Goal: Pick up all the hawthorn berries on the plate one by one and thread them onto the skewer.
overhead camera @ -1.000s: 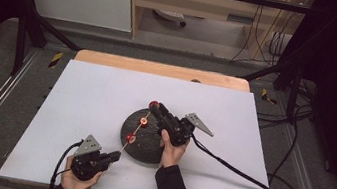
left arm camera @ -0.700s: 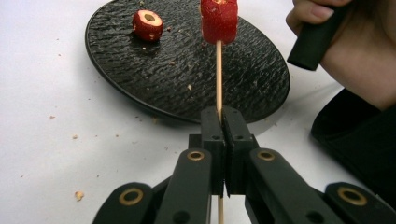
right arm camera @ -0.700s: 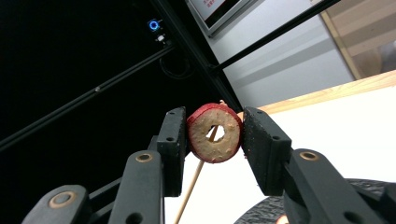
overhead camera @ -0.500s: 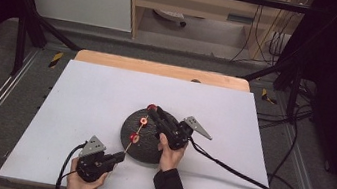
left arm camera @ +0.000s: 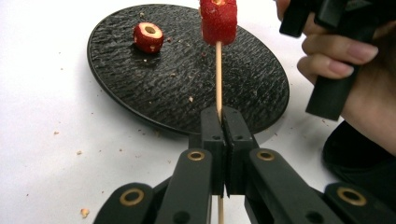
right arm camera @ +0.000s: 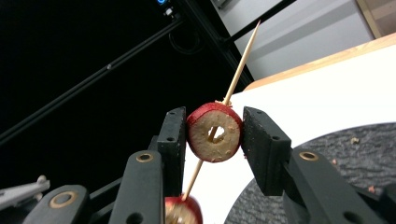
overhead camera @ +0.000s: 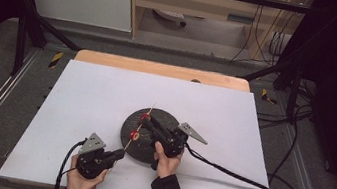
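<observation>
A thin wooden skewer [left arm camera: 218, 74] is pinched between the closed jaws of the left gripper [left arm camera: 223, 122], low in the middle of the left gripper view, and it rises from there toward the top edge of that frame. A red fruit ring [left arm camera: 218, 19] is already threaded on the skewer near the top centre of that view, and another loose ring [left arm camera: 149, 37] is seen lying on the black round plate [left arm camera: 116, 79] in the upper left. In the right gripper view, a further red ring with a pale cut face [right arm camera: 215, 132] is clamped between the jaws of the right gripper [right arm camera: 214, 135] at the centre of the frame, and the skewer [right arm camera: 238, 60] is passed through its hole, with the pointed tip directed to the upper right. In the high view, the plate [overhead camera: 171, 120] is set on the white table [overhead camera: 105, 95] slightly below centre; the left gripper [overhead camera: 118, 154] is held just below and left of it, and the right gripper [overhead camera: 146, 120] is held over it.
</observation>
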A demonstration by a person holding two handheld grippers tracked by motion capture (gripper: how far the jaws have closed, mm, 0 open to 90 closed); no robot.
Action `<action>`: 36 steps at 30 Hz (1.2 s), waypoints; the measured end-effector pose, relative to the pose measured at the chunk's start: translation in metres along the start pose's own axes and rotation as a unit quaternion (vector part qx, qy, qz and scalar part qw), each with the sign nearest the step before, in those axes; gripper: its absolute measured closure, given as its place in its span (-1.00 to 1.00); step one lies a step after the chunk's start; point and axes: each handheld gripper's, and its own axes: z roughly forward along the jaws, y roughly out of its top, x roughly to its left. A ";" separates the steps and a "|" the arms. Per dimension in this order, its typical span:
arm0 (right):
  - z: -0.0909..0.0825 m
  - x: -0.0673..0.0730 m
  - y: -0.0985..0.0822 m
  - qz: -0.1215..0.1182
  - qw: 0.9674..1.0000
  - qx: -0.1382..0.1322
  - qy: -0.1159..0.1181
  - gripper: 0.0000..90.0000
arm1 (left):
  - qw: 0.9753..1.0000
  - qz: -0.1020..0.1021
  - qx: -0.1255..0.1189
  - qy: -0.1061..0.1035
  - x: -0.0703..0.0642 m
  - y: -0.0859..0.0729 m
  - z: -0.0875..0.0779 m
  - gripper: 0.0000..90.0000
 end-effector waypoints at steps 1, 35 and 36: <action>-0.001 0.001 -0.001 0.000 1.000 0.002 0.000 0.37 | 1.000 -0.001 0.000 -0.001 0.000 0.001 0.000 0.97; -0.017 0.010 -0.005 -0.068 0.994 0.078 -0.029 -0.12 | 0.999 0.047 0.021 0.001 0.012 0.000 -0.004 0.97; -0.018 0.009 -0.003 -0.075 0.993 0.085 -0.036 -0.18 | 0.998 0.051 0.023 0.002 0.014 0.000 -0.005 0.97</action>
